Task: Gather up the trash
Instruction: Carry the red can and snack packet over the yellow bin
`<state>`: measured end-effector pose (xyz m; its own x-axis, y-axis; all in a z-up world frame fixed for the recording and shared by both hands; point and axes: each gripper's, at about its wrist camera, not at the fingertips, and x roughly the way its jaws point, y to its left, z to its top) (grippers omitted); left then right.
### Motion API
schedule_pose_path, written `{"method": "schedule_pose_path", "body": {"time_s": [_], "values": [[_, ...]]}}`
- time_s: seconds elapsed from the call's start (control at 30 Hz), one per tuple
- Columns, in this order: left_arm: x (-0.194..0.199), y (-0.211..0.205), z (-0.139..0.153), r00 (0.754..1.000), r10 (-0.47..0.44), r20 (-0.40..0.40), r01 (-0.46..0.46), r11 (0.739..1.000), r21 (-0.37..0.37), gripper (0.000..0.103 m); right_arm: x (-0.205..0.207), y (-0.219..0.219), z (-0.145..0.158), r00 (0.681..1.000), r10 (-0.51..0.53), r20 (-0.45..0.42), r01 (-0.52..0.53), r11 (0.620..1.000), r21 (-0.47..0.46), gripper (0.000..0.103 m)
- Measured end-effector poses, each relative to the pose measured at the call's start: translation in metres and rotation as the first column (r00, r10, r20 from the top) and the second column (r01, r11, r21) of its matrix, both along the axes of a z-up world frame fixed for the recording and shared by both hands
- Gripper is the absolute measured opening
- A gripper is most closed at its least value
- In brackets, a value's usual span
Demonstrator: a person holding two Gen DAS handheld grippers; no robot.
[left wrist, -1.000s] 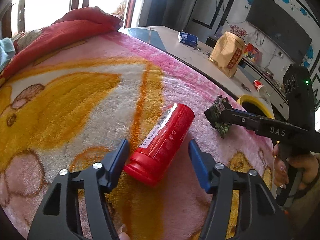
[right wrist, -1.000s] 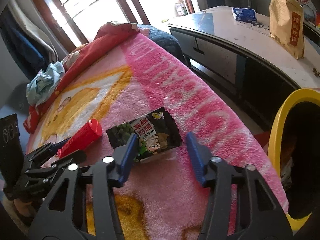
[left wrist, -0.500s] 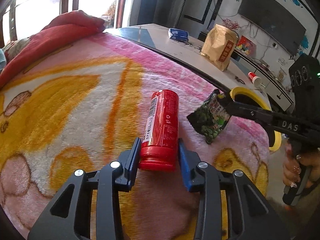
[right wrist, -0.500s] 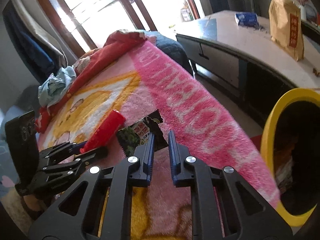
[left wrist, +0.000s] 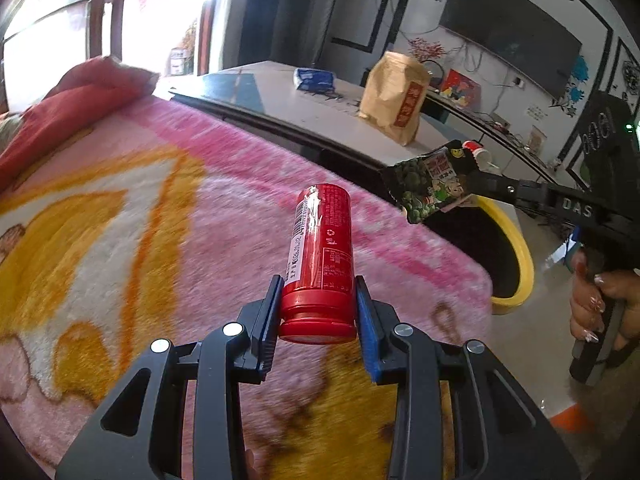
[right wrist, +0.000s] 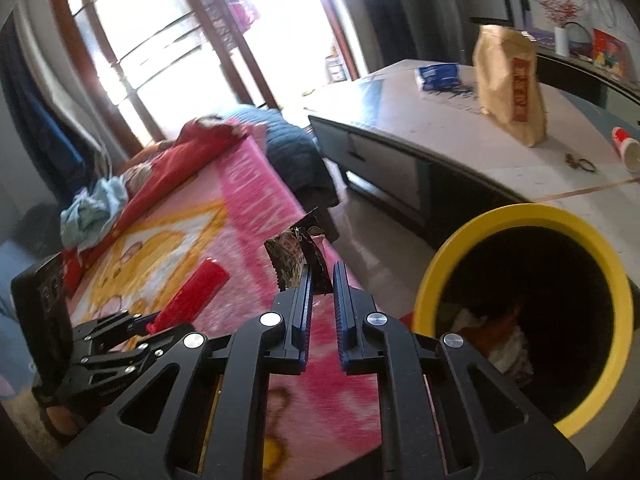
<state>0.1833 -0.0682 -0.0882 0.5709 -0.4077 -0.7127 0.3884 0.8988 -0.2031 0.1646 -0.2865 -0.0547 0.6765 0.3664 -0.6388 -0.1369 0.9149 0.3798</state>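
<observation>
Red can (left wrist: 318,264) clamped in left gripper (left wrist: 316,308) | right gripper (right wrist: 322,280) pinching snack wrapper (right wrist: 294,256)

A bed (left wrist: 132,208) spread with a pink and orange plush blanket (right wrist: 240,216) carries a red quilt (right wrist: 168,160) and a crumpled pale blue cloth (right wrist: 94,210) at its far end. Beside it, a low white bench (right wrist: 420,120) bears a tan paper bag (right wrist: 510,84) standing upright, a blue packet (right wrist: 438,76) and a red-and-white cup (right wrist: 628,148). A yellow-rimmed bin (right wrist: 440,276) stands on the floor (right wrist: 372,224) between them.
</observation>
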Motion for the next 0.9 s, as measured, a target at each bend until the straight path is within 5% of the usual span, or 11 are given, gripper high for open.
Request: {"method": "schedule_pose_path", "body": {"time_s": [0.9], "values": [[-0.005, -0.098, 0.019, 0.979, -0.199, 0.038, 0.201, 0.978, -0.059, 0.033, -0.030, -0.125, -0.003, 0.943, -0.333, -0.015, 0.333, 0.943, -0.014, 0.006]]}}
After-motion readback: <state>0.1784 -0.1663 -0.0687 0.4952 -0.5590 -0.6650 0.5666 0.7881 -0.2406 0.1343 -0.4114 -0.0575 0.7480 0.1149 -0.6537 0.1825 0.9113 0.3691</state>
